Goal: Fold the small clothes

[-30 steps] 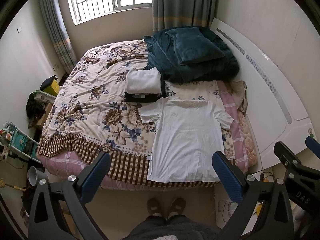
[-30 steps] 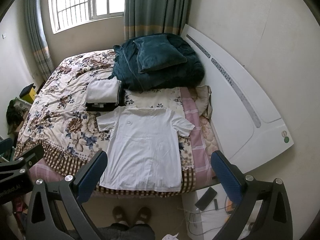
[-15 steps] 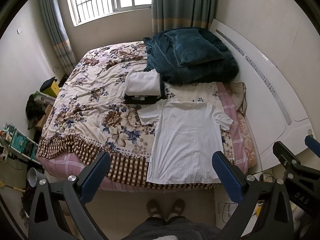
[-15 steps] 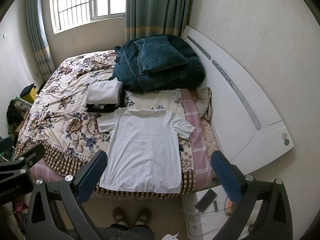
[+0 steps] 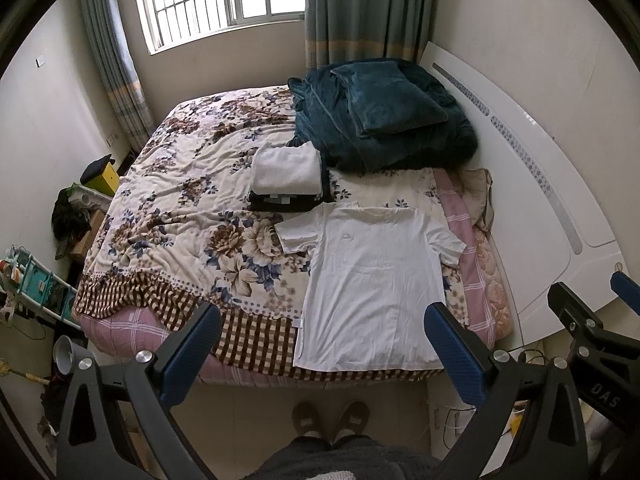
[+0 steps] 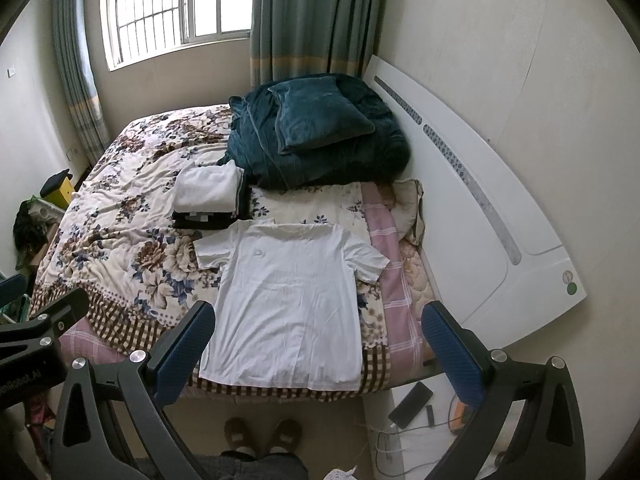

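**Inspector:** While both devices hang above the floor at the near edge of the bed (image 5: 168, 216), report the garment's lie.

**Assistant:** One white T-shirt (image 5: 372, 280) lies flat and face up on the floral quilt (image 5: 192, 208), at the near right part of the bed. Its long axis runs from the near edge toward the window wall: collar at the far end, hem at the near edge, one short sleeve out to each side. A small pale mark sits on the chest (too faint to read).

**Inspector:** Count of other items?

**Assistant:** One stack of folded clothes (image 5: 286, 180), white on top of black, lies just beyond the shirt's left sleeve. One dark teal blanket (image 6: 320, 148) is heaped by the headboard (image 6: 480, 208), with one matching pillow (image 6: 320, 120) on top. Two slippered feet (image 6: 260, 434) stand on the floor below. One dark phone (image 6: 412, 398) lies on a white surface beside the bed.

**Inspector:** State of the claws?

**Assistant:** The left gripper (image 5: 322, 346) is spread wide and holds nothing. The right gripper (image 6: 318, 346) is likewise spread wide and empty. Neither touches the shirt.

**Inspector:** Legible writing?

**Assistant:** "DAS" shows on the right device's body in the left view; a partly cut-off word ending "Robot_AI" shows on the left device's body in the right view.
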`<state>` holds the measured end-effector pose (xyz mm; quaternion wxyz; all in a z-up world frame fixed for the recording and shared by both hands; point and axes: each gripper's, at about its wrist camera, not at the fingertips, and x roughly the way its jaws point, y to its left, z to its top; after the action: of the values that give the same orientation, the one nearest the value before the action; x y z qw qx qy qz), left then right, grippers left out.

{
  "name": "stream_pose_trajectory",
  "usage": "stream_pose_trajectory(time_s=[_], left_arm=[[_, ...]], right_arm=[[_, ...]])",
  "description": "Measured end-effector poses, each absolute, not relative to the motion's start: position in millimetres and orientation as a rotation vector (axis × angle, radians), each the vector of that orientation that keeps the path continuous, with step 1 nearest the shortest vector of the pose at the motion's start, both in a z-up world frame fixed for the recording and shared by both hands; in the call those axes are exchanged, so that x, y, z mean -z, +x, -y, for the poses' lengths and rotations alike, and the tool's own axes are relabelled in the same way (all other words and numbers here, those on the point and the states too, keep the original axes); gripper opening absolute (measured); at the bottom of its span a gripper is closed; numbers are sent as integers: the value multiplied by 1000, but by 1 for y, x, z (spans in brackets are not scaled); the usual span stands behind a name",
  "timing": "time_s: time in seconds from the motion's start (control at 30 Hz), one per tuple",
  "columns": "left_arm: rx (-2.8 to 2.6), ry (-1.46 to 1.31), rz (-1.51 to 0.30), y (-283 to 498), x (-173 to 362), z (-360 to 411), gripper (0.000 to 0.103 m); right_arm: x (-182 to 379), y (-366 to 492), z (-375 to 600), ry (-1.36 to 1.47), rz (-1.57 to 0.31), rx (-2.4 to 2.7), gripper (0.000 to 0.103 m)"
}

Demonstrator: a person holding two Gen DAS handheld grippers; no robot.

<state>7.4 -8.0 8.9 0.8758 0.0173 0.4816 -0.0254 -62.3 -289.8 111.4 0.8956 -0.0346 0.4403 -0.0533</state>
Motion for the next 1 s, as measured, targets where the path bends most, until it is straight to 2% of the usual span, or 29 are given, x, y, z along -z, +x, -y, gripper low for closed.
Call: stream_pose_trajectory(time_s=[1.0], left_arm=[[45,41,-979,14,-17,16,103]], right_arm=[[-131,-43,285,-65,-909,119,103]])
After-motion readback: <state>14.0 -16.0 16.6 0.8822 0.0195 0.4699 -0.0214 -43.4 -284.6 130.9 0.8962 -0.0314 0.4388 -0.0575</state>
